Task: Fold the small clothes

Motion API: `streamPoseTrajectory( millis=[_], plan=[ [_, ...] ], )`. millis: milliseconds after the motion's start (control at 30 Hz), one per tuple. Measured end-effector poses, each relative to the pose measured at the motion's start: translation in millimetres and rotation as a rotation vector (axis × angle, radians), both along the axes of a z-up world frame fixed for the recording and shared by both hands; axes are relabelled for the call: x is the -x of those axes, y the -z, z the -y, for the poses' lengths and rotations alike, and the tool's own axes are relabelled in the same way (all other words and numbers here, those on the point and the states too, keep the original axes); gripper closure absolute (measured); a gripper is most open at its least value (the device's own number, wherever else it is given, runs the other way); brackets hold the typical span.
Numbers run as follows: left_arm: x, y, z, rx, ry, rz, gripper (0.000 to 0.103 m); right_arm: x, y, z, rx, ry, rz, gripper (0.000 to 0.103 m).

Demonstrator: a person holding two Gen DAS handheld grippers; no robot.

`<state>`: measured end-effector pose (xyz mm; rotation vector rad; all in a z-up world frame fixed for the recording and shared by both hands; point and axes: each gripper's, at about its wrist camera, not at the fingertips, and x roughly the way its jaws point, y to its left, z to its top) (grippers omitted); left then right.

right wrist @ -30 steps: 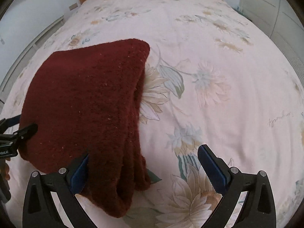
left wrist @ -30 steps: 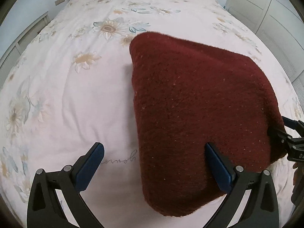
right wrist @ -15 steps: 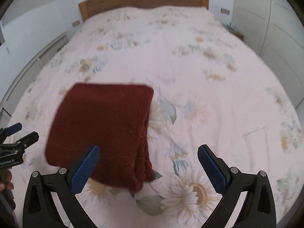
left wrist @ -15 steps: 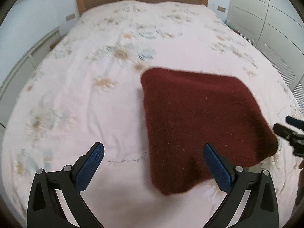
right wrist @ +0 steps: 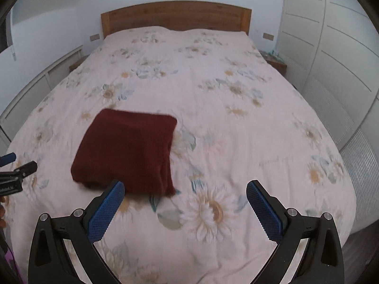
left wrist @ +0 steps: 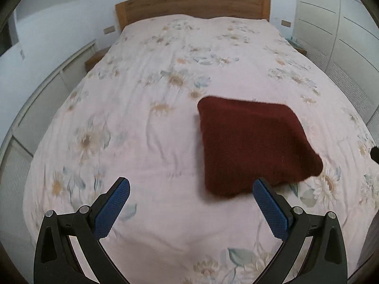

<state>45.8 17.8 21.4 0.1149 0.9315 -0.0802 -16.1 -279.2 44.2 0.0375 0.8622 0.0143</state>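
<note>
Although it lies folded into a thick square on the bed [left wrist: 146, 142], the dark red knitted garment [left wrist: 251, 146] looks soft, fuzzy and light, so it would sag if lifted by one edge. It rests ahead and to the right of the left hand-held gripper [left wrist: 190, 207], and ahead and to the left of the right hand-held gripper [right wrist: 184, 209]. Both have their fingers spread wide and hold nothing. I judge the stacked near edge the best place to pinch, through all layers.
</note>
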Motion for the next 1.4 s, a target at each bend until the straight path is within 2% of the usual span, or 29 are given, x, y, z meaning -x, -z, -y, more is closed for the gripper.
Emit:
streamPoseTrajectory(
  millis=[167,400,1400],
  plan=[
    [16.4,4.7,-4.5,-0.024,-0.025,-0.017,0.001,14.3,13.4,1.3,0.004,0.009,-0.030,0.000],
    [24.7,9.8,-8.0,-0.037,-0.054,-0.021,0.001,21.4,13.3,3.1,0.024,0.023,-0.025,0.000],
    [30.3,17.2,7.0,-0.054,-0.038,-0.049,0.001,23.1,10.3,7.8,0.015,0.017,-0.035,0.000]
  ],
)
